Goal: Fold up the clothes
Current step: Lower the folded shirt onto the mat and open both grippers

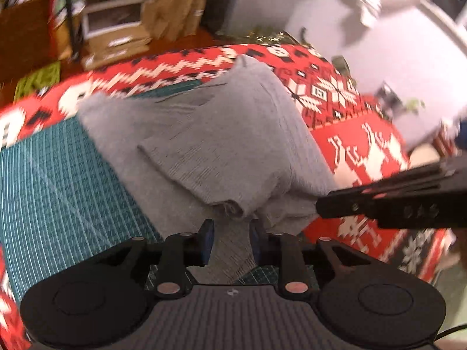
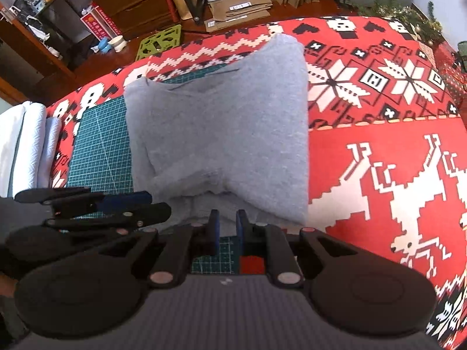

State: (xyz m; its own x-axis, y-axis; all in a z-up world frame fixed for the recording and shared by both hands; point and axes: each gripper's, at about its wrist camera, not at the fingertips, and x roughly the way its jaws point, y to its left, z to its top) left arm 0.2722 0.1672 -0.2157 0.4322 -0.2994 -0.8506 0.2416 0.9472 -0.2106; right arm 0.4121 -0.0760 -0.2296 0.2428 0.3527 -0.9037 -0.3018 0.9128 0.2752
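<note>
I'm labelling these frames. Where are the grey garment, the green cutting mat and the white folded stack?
grey garment [image 2: 221, 134]: right wrist view, middle of its top layer.
green cutting mat [image 2: 99, 145]: right wrist view, bare gridded part left of the garment.
white folded stack [image 2: 26, 143]: right wrist view, top fold.

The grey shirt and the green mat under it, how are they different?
The grey shirt is plain, soft cloth, rumpled and folded over itself; the green mat is printed with a white grid and lies flat. The shirt lies on top and covers much of the mat, and its far corner reaches past the mat onto the red tablecloth. Both rest on that patterned cloth.
</note>
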